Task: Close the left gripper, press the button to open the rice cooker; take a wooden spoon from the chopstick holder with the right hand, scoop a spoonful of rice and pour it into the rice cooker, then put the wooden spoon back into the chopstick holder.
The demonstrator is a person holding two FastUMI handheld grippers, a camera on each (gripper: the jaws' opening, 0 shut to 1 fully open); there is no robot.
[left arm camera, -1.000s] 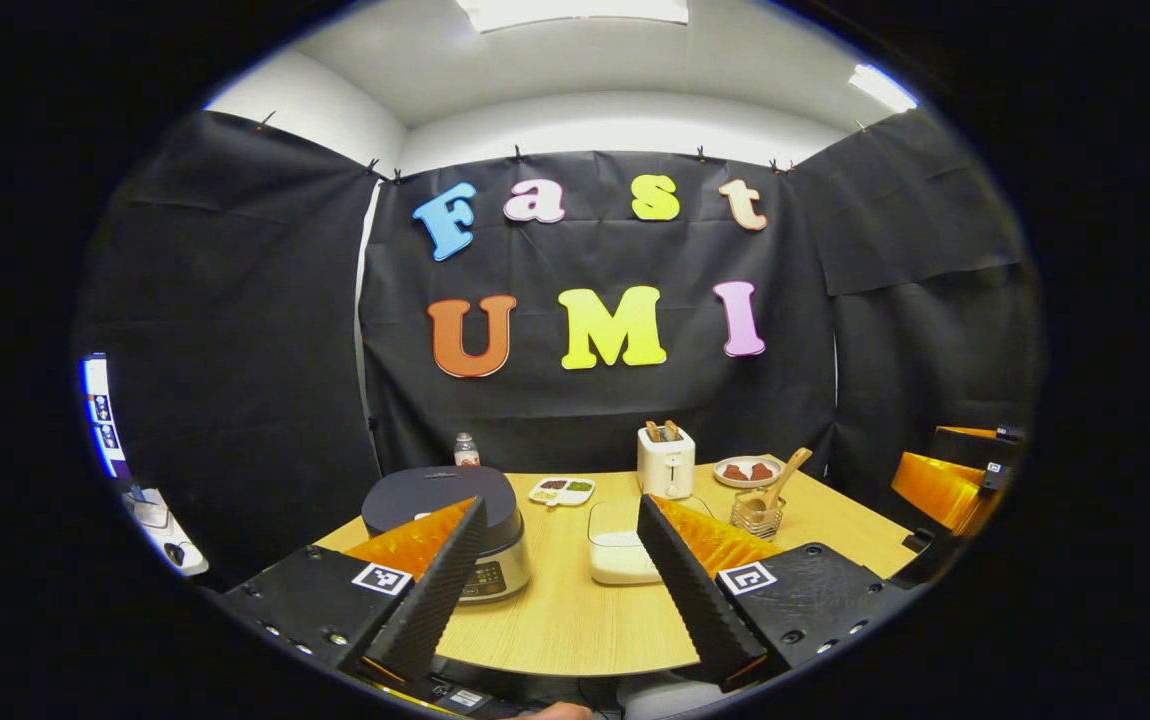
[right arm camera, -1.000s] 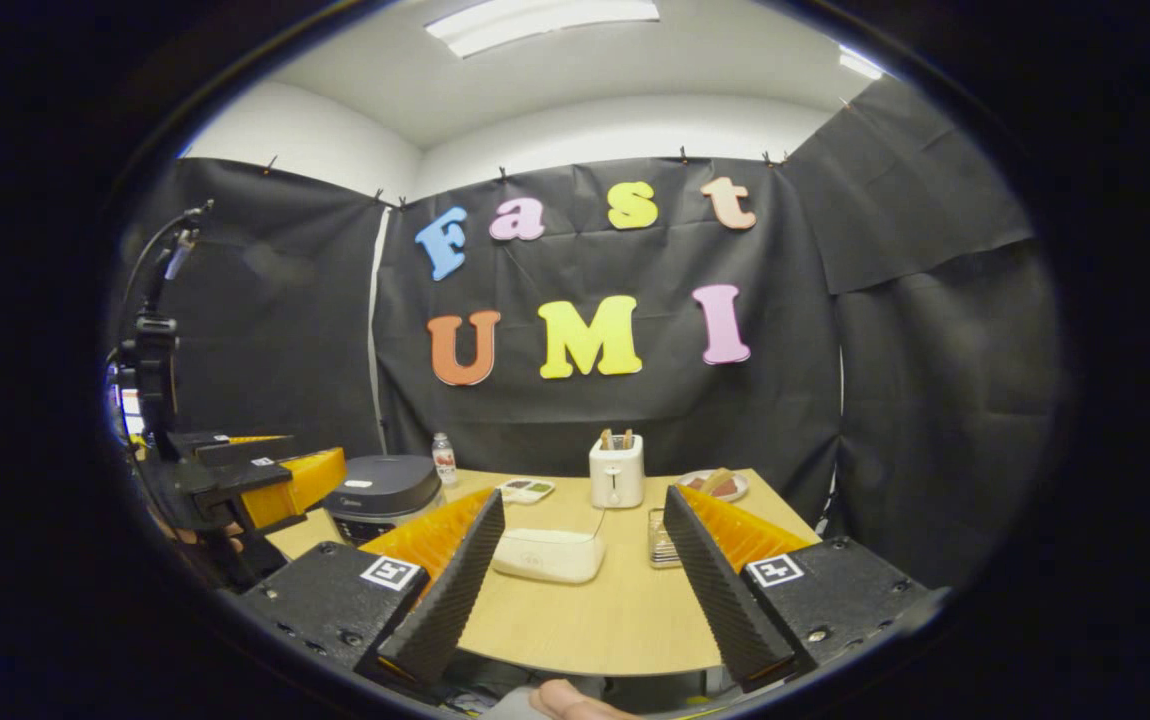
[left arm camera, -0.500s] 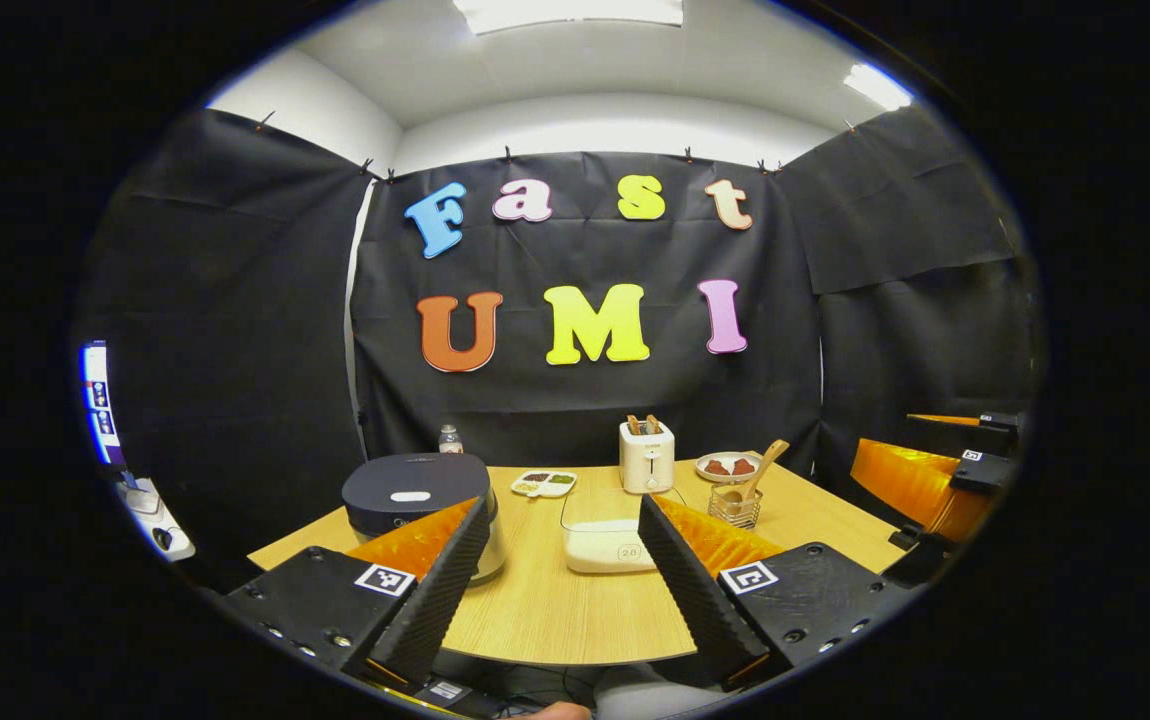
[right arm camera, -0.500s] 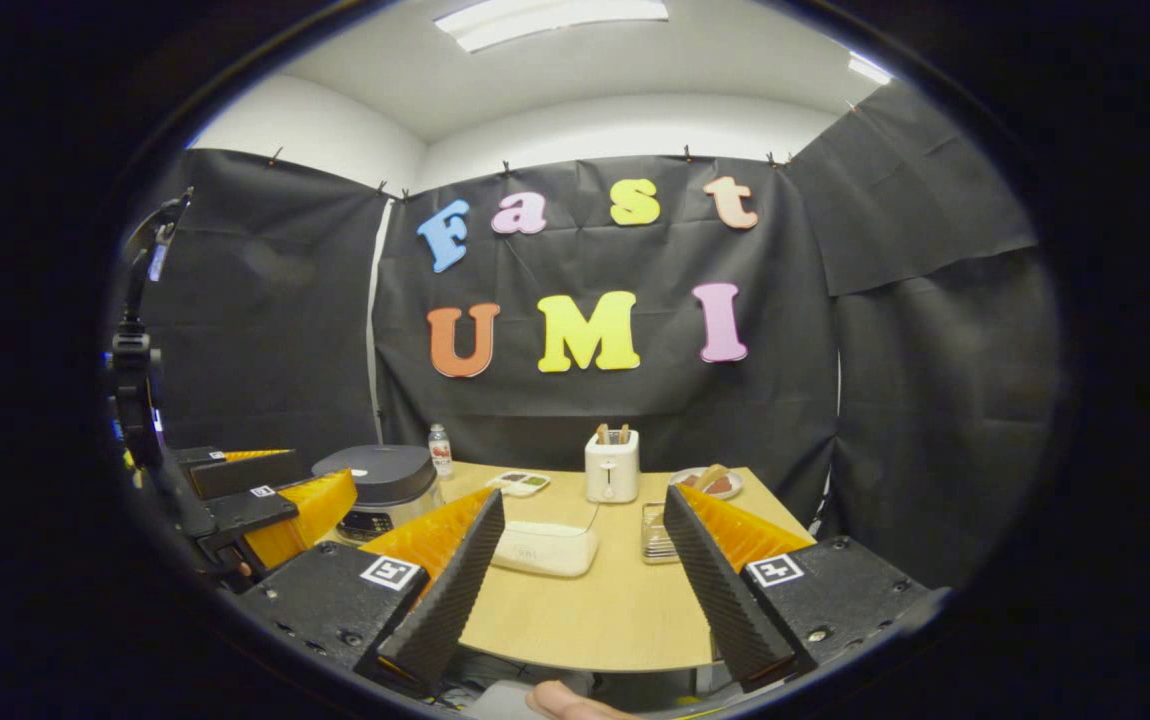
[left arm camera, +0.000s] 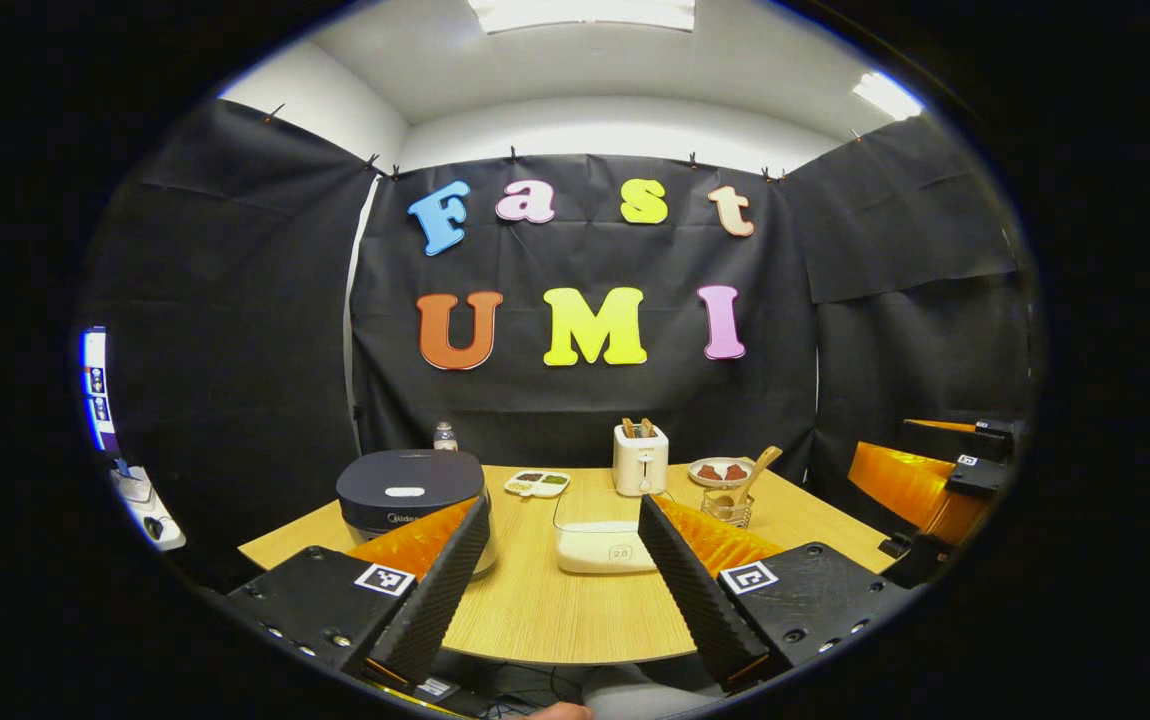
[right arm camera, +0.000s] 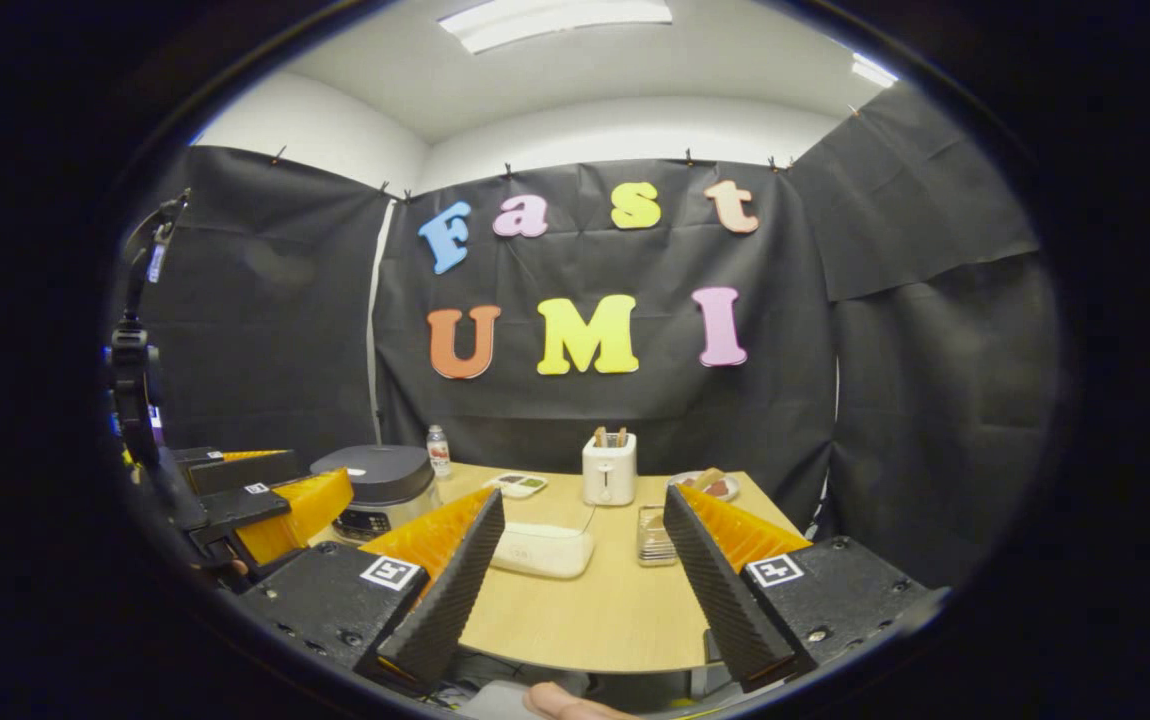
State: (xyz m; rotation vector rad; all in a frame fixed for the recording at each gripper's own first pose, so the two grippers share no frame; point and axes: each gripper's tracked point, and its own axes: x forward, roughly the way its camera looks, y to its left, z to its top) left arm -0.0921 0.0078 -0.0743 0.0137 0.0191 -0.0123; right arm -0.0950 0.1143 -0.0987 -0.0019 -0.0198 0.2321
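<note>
Wooden spoon [left arm camera: 757, 474] is standing in the holder [left arm camera: 726, 507], rice cooker [left arm camera: 411, 495] is sitting lidded — left gripper [left arm camera: 560, 580] is hanging wide open and empty before the table [left arm camera: 545, 610]. Right gripper view: right gripper [right arm camera: 583, 580] is likewise gaping, gripping nothing — rice box [right arm camera: 542, 550] is waiting between cooker and holder, handy for scooping.

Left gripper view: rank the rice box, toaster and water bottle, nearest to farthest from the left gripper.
1. Rice box: centre of the table, just beyond the left gripper.
2. Toaster: behind the box, toward the back edge.
3. Water bottle: back left, behind the rice cooker, against the wall.
</note>
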